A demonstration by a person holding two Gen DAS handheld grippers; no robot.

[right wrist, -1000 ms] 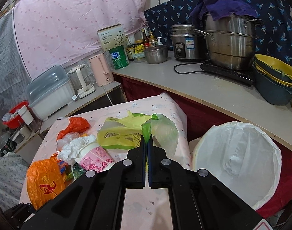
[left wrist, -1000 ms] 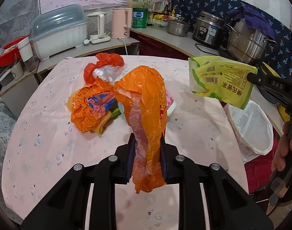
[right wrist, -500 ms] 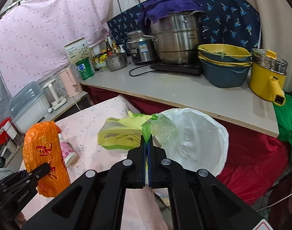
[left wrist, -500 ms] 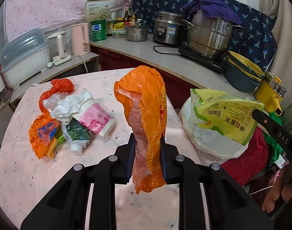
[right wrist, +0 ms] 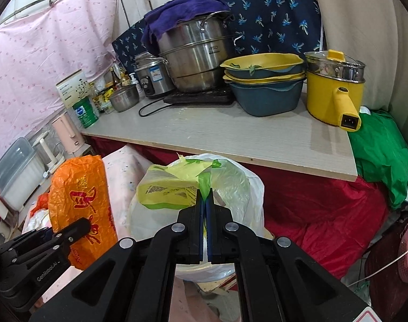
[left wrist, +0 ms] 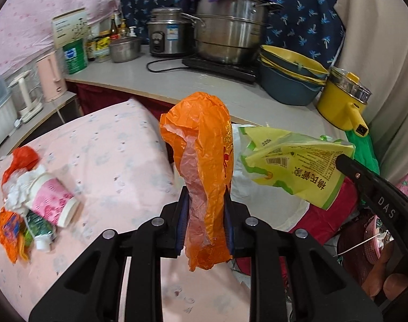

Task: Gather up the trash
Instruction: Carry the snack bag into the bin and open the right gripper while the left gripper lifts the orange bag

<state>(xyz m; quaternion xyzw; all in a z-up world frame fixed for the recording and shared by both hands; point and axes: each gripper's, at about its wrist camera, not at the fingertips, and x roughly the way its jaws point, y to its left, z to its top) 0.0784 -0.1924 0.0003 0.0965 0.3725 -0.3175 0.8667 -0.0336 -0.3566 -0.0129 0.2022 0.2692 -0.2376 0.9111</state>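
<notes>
My left gripper (left wrist: 205, 201) is shut on a crumpled orange plastic bag (left wrist: 204, 150), which stands up between the pads near the table's right edge. That orange bag (right wrist: 81, 204) shows at the left of the right wrist view. My right gripper (right wrist: 204, 198) is shut on a yellow-green food packet (right wrist: 169, 187) and holds it above the white-lined trash bin (right wrist: 246, 204). In the left wrist view the packet (left wrist: 292, 161) hangs to the right of the orange bag, over the bin's liner (left wrist: 246, 187). More trash lies on the pink table (left wrist: 110, 155): a pink paper cup (left wrist: 52, 201), tissue and orange wrappers (left wrist: 9, 233).
A counter (right wrist: 230, 134) behind the bin carries a steel steamer pot (right wrist: 195, 56), a rice cooker (right wrist: 151, 76), stacked basins (right wrist: 263, 86) and a yellow electric pot (right wrist: 335, 88). Red cloth (right wrist: 324, 214) hangs below it. A kettle (left wrist: 51, 80) stands at the left.
Both grippers have swung right, away from the trash pile and toward the bin. The packet now hangs over the bin's liner, and the orange bag has come up beside it.
</notes>
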